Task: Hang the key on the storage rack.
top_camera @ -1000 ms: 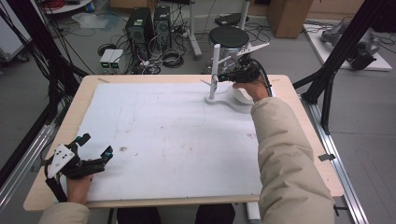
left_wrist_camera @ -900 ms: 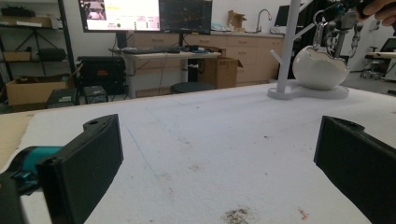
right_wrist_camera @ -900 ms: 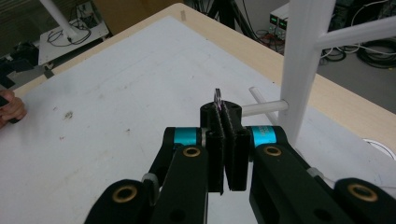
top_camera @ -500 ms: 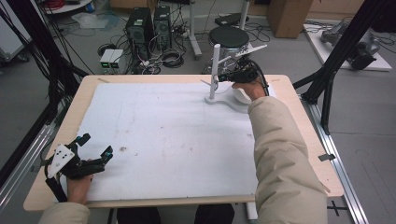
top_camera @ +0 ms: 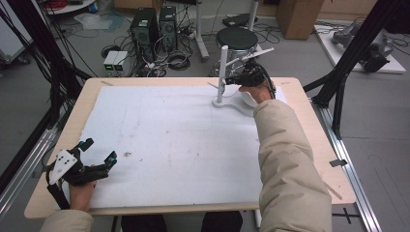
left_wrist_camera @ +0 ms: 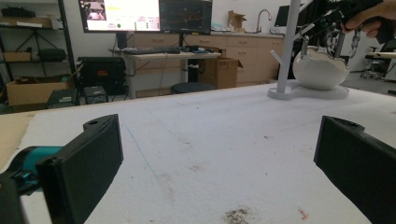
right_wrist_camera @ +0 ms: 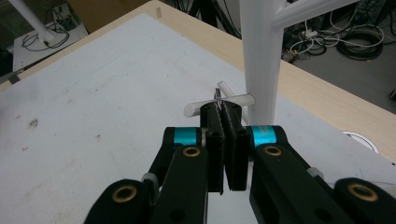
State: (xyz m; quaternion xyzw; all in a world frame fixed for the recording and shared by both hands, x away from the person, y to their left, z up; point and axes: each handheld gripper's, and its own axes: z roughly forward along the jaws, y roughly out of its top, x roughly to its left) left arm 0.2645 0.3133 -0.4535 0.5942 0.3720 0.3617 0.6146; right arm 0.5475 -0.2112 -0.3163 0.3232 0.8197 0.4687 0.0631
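Worktop w/ white mat on it: no change vs 1 s ago, nothing added or removed. Stand is in the same spot, upper right of centre in the high view, upright, its base flat on the mat and a white bowl sitting on the base just beside the post. Right arm hasn't really travelled either, maybe a slight settle of the sleeve. R claw stays parked at the stand, above the bowl & close to the post. L claw is also unmoved at lower left of the high view, near the worktop edge, well apart from the stand. It's released, jaws wide, nothing between them, mat visible through the gap in the left gripper view. In the right gripper view, R claw is clenched on a small thin metal bit, whose tip pokes up past the pads, right at a short peg low on the post. Can't tell if the bit touches the peg or what exactly it is. Read: motion has stalled into fine alignment, so prob. the hang-on-peg step is in hand and not yet done. The bit is in the claw, not on the stand.
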